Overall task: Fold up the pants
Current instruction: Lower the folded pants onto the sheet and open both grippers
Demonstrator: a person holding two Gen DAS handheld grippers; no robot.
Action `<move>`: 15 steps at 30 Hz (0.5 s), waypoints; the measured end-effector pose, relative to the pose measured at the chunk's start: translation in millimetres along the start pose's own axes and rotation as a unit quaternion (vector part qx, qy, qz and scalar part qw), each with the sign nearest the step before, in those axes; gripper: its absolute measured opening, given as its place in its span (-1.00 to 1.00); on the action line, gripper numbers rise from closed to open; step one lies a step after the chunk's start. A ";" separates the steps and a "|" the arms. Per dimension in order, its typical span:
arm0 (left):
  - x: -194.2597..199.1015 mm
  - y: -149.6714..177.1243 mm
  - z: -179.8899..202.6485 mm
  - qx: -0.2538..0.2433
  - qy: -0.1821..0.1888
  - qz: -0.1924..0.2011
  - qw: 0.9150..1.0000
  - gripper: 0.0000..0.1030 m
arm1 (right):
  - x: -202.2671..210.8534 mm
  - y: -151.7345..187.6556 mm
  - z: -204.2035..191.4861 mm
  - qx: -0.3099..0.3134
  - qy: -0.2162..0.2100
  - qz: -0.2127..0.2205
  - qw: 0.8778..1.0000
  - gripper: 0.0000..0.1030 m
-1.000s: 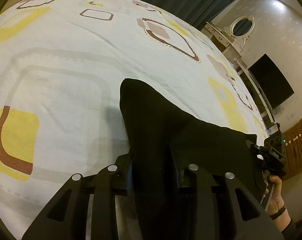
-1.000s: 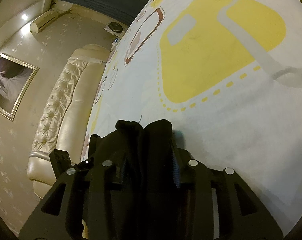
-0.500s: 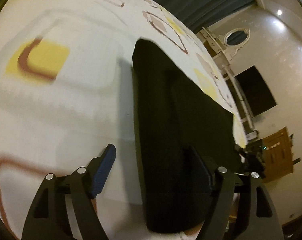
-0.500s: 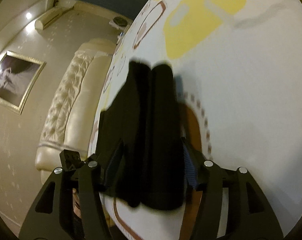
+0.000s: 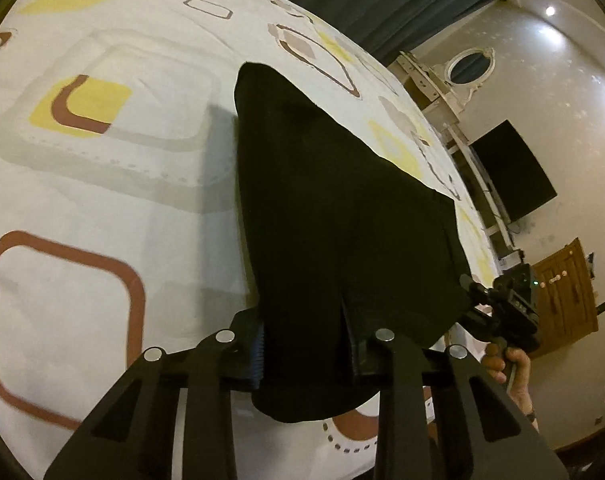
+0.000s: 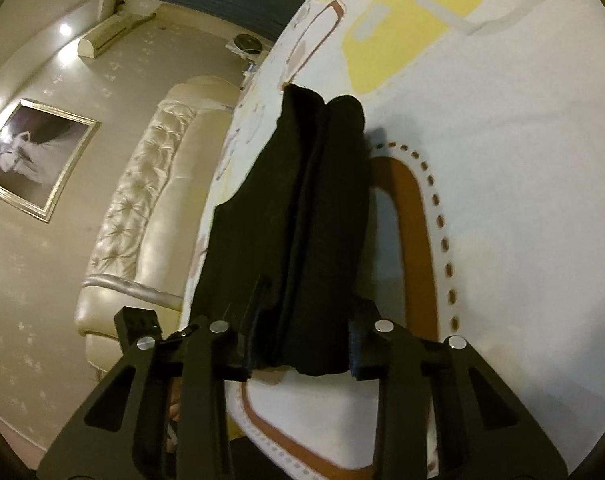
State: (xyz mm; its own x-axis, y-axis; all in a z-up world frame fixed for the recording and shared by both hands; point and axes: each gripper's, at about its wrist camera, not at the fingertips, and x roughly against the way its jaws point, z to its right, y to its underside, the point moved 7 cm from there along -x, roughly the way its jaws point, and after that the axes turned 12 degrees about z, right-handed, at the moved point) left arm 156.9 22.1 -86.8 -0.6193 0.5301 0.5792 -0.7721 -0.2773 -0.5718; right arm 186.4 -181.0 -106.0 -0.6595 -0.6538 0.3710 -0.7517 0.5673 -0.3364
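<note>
The black pants (image 5: 334,220) lie folded on a white bedsheet (image 5: 102,184) with yellow and brown squares. My left gripper (image 5: 306,348) is shut on the near edge of the pants and holds it a little above the sheet. The right wrist view shows the pants (image 6: 302,216) as a long dark fold running away from me. My right gripper (image 6: 298,344) is shut on its near end. The right gripper also shows in the left wrist view (image 5: 510,312), at the pants' right corner, in a hand.
The bed's padded cream headboard (image 6: 142,208) stands left of the sheet in the right wrist view. A dresser with an oval mirror (image 5: 470,68), a dark screen (image 5: 510,172) and a wooden door (image 5: 566,292) stand beyond the bed's far side.
Half a second ago both grippers stood open around the pants. Now both are shut on the cloth again, as one second ago, gripping nearer the bed's edge.
</note>
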 end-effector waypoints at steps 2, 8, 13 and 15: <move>1.2 4.3 -0.8 -0.010 -0.005 0.001 1.000 -0.40 | 2.9 6.8 4.0 0.001 0.002 -0.005 1.000 -0.39; -5.4 7.2 -6.2 -0.009 -0.003 0.007 1.000 -0.39 | 4.3 12.7 22.9 -0.025 -0.006 0.000 1.000 -0.40; -4.3 7.7 -6.9 -0.007 -0.001 0.008 1.000 -0.39 | 5.1 12.6 22.4 -0.025 -0.004 -0.004 1.000 -0.40; -3.8 7.9 -6.3 -0.006 -0.001 0.010 1.000 -0.39 | 6.1 12.0 22.8 -0.025 -0.004 -0.003 1.000 -0.40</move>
State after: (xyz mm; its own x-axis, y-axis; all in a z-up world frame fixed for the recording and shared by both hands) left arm 154.1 22.9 -97.2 -0.6343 0.5225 0.5699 -0.7586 -0.2782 -0.5892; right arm 173.6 -189.6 -127.5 -0.6543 -0.6618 0.3659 -0.7559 0.5865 -0.2910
